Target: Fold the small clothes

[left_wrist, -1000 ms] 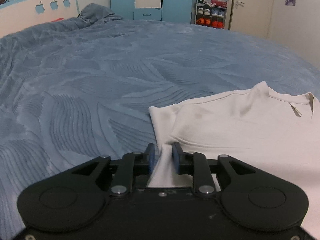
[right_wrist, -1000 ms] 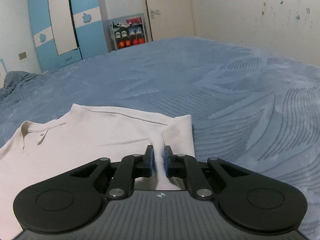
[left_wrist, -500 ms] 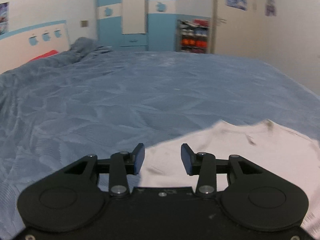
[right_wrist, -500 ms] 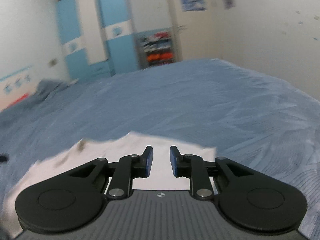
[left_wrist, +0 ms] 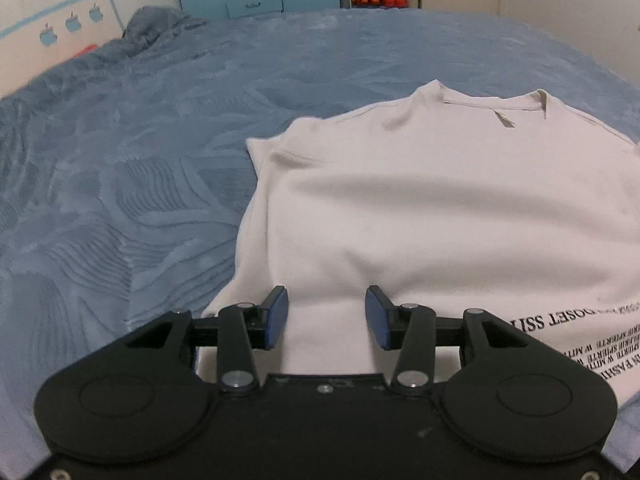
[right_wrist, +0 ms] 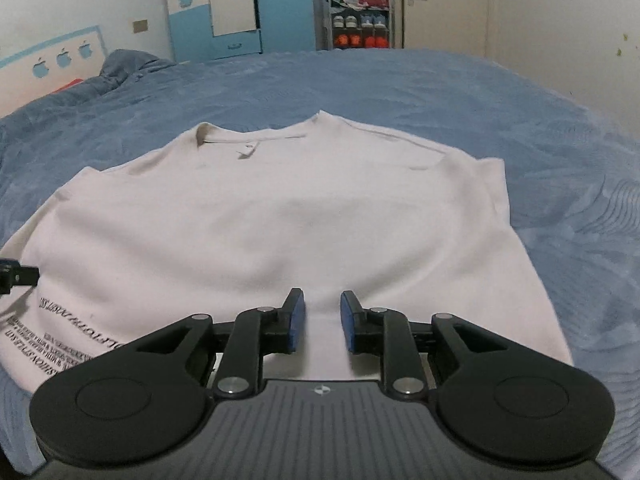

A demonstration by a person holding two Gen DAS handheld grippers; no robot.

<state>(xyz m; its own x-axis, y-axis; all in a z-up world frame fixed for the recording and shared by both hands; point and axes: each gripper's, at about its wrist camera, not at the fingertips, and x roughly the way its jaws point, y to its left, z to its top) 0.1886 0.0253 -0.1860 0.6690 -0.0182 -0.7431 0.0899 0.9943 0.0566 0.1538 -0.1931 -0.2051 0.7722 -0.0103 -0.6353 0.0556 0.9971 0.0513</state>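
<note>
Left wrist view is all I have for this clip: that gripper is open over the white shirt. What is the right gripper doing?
Observer: The right gripper is open too, fingers apart over the white shirt, gripping nothing.
Operator: My frame cuts off the shirt's right side. Is it flat?
Observer: Yes, its right edge lies flat on the blue blanket, fully in frame.
</note>
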